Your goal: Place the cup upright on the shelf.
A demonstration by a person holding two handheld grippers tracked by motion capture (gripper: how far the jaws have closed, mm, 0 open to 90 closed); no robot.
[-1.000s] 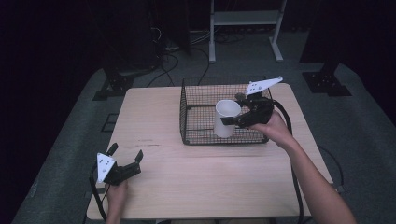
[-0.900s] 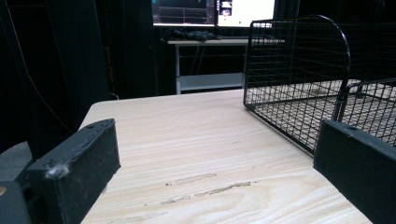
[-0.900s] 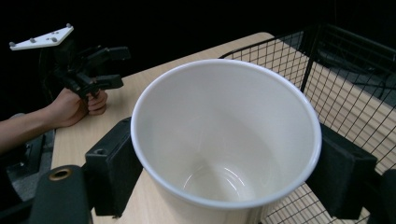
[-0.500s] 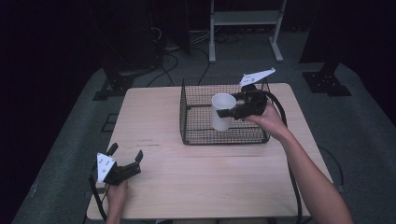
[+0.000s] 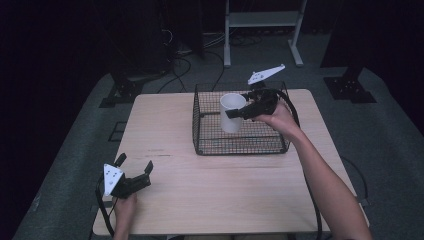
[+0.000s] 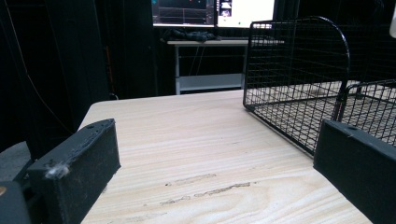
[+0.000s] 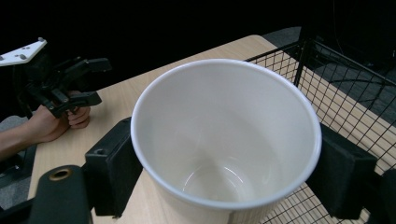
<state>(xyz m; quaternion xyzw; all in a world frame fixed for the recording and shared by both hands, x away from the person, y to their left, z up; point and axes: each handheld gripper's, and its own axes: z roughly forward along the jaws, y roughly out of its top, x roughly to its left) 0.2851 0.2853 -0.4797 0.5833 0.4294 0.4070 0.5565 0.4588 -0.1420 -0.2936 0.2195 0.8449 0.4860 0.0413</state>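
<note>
My right gripper (image 5: pixel 235 112) is shut on a white cup (image 5: pixel 231 112) and holds it upright above the black wire basket (image 5: pixel 240 145). In the right gripper view the empty cup (image 7: pixel 226 140) sits between my two black jaws, which press on its sides. My left gripper (image 5: pixel 135 167) rests on the table near its front left corner, open, with nothing between its jaws. In the left gripper view the basket (image 6: pixel 299 84) stands ahead to the right, and the bare tabletop (image 6: pixel 196 140) lies between the open jaws.
The wooden table (image 5: pixel 175 150) stands in a dark room. A white metal frame (image 5: pixel 260 20) and cables lie on the floor behind it. In the left gripper view, monitors (image 6: pixel 210 11) sit on a desk at the back.
My right gripper has lifted the white cup out of the basket and moved it up and toward the basket's far side. The left gripper has stayed in place.
</note>
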